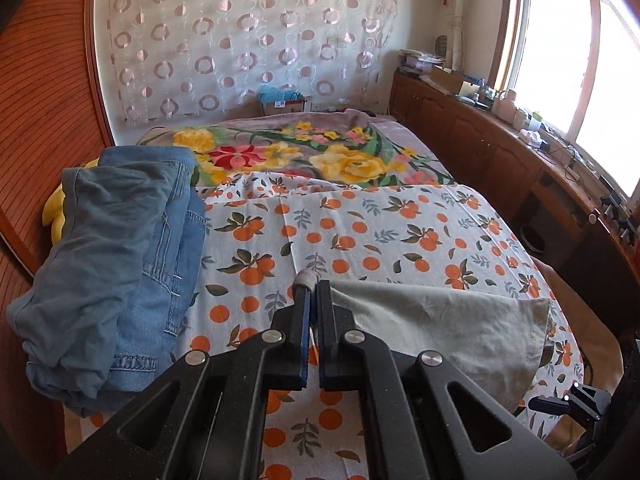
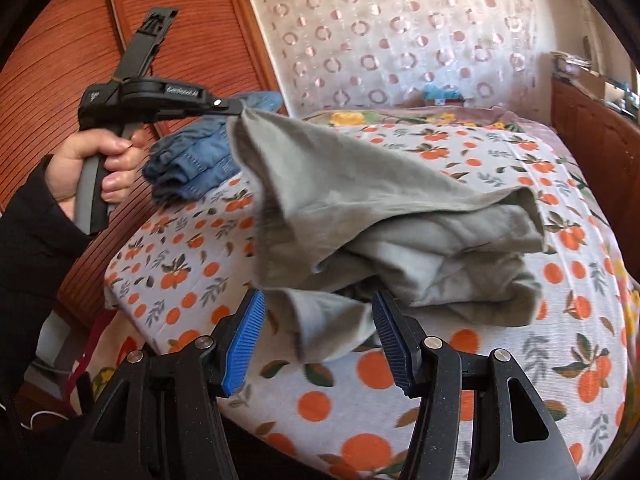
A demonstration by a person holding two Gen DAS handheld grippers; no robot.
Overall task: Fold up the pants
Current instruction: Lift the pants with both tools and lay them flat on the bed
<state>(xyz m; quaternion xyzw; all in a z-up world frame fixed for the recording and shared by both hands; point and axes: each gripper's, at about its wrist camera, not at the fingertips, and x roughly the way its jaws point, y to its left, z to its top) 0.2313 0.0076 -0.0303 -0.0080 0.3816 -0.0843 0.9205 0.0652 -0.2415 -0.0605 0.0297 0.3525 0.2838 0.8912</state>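
Note:
Grey-green pants (image 2: 384, 216) lie bunched on the orange-print bedsheet (image 2: 500, 360). My left gripper (image 1: 313, 284) is shut on one corner of the pants (image 1: 440, 320) and lifts it above the bed; in the right wrist view the left gripper (image 2: 240, 110) holds that corner up at the left. My right gripper (image 2: 318, 308) is open, its blue pads on either side of the pants' hanging near edge, not closed on it.
A pile of blue jeans (image 1: 116, 248) lies at the bed's left side by the wooden wall (image 1: 36, 120). A floral blanket (image 1: 304, 152) covers the far end. A wooden cabinet (image 1: 500, 148) with clutter runs along the right under the window.

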